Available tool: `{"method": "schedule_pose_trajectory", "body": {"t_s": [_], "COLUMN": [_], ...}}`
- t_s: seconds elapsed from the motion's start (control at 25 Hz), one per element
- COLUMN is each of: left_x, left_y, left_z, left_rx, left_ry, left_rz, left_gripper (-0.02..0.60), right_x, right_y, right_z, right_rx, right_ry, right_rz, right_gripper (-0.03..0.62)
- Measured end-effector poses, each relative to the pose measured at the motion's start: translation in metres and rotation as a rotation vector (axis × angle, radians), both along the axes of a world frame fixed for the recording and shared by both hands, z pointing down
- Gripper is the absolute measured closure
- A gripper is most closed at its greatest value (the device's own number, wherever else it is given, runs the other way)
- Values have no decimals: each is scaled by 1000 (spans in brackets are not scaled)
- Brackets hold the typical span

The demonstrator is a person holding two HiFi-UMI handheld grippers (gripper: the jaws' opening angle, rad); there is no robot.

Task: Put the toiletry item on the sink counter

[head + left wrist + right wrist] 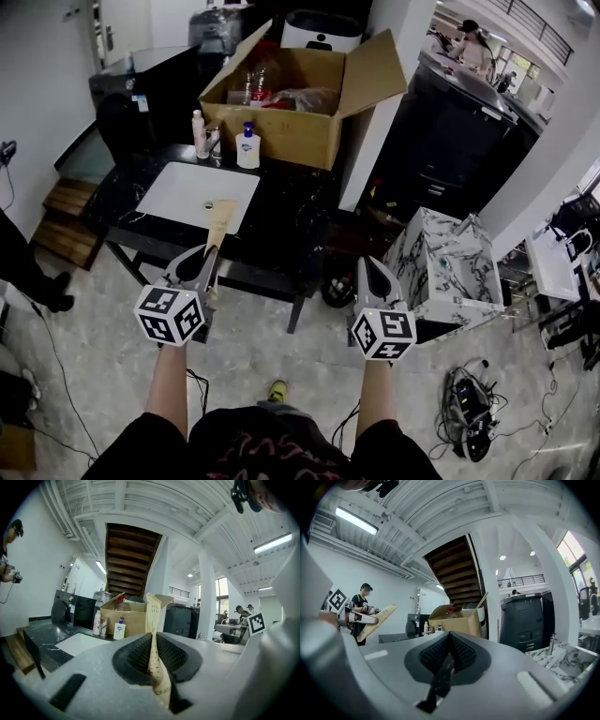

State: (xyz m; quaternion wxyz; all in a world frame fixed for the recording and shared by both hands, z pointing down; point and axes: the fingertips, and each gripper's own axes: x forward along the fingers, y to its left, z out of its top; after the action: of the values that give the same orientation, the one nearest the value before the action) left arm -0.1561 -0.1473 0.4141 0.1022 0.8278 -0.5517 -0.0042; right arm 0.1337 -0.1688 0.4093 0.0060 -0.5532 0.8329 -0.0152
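A flat tan paper packet sticks out forward from my left gripper, which is shut on its near end. The packet's far end hangs over the front edge of the white sink basin set in the black marble counter. In the left gripper view the packet stands edge-on between the ribbed pads. My right gripper is held level beside it, in front of the counter's right end, shut with nothing between its pads. The right gripper view shows the packet at far left.
An open cardboard box with bottles inside stands at the counter's back. A white pump bottle and a pink bottle stand behind the basin. A marble-patterned cabinet is at right. Cables lie on the floor.
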Motion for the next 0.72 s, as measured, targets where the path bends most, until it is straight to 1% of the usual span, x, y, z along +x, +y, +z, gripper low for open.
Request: {"method": "schedule_pose_trajectory", "body": {"t_s": [0.12,0.24,0.36,0.48,0.72], "left_x": [15,26,35,37,31], "left_y": [-19,-34,-45,-54,-78], "left_z": [-4,-6,-7,-10,-10], "left_rx": [-2,0,7,11,9], "left_ry": [-6,-22,-8,-13,1], "left_rz": [0,10,18,22,25], "left_gripper": [551,551,551,551,550], "right_x": [13,23,30,31,24], "right_y": [-20,-33,-41,-51,-72], "right_z": [-5,-5,-4,-5,-8], "right_rx": [3,7,6,9,16], "right_ry": [-3,-34,-38,-46,-50], "right_rz": [-3,5,6,10,12], "right_gripper": [591,592,591,591,591]}}
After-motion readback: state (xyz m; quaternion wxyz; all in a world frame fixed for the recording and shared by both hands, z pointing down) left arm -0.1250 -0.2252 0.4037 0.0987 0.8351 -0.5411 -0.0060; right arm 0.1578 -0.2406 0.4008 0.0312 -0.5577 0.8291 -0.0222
